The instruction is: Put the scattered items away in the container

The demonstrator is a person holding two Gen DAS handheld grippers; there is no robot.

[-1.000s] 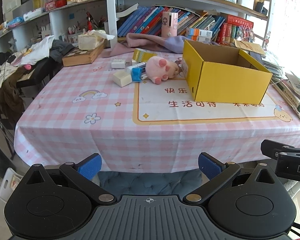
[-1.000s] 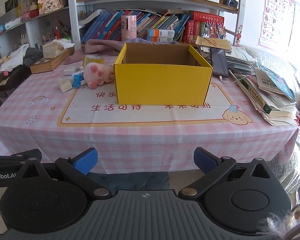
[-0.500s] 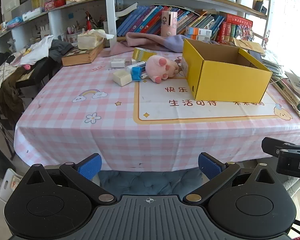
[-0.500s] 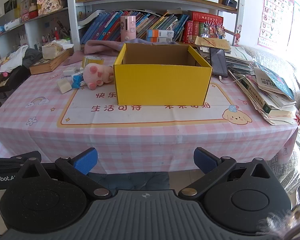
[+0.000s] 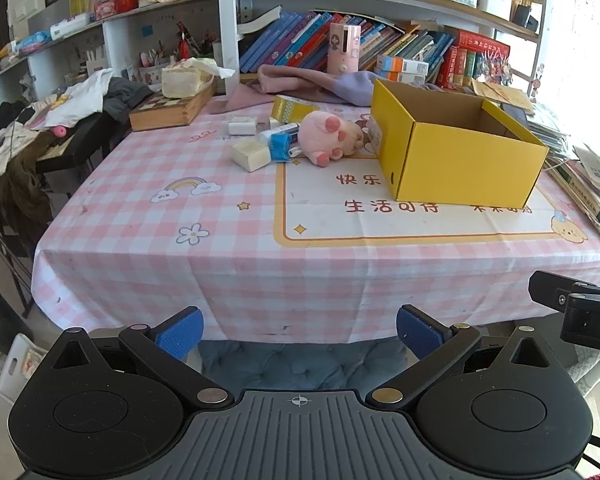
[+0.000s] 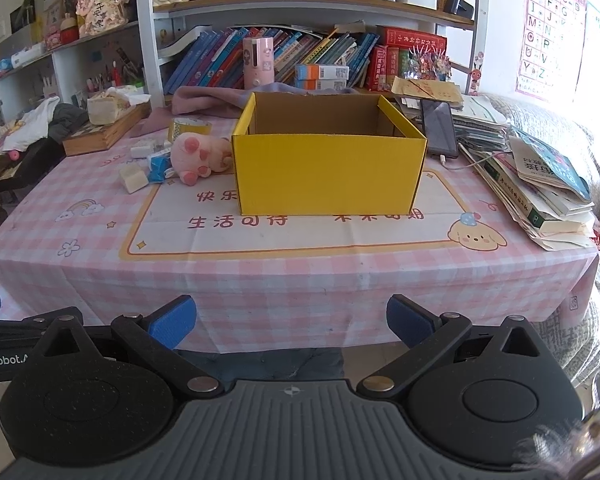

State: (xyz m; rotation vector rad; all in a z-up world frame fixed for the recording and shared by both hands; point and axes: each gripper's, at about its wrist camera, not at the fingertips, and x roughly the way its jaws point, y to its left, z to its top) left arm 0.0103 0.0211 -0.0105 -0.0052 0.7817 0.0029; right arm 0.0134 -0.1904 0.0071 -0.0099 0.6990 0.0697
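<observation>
An open yellow cardboard box [image 5: 456,160] [image 6: 328,172] stands on the pink checked tablecloth [image 5: 204,232]. Left of it lie a pink plush toy [image 5: 330,138] [image 6: 198,154], a blue and white packet [image 5: 280,142] [image 6: 158,164], a cream block [image 5: 251,155] [image 6: 133,178], a small white box [image 5: 242,125] and a yellow carton [image 5: 292,108] [image 6: 184,128]. My left gripper [image 5: 298,330] hangs open before the table's front edge, holding nothing. My right gripper [image 6: 291,320] is open too, facing the box from the front edge.
Stacked books and papers [image 6: 540,184] with a phone [image 6: 440,128] lie at the table's right. A wooden box with a tissue pack [image 5: 172,108] sits at the back left, a pink cloth [image 5: 300,80] behind. Bookshelves [image 6: 300,52] back the table. Clothes [image 5: 40,120] pile at the left.
Both grippers have drifted slightly back and upward from the table; the view shifts a little. Both stay open. Nothing on the table has moved.
</observation>
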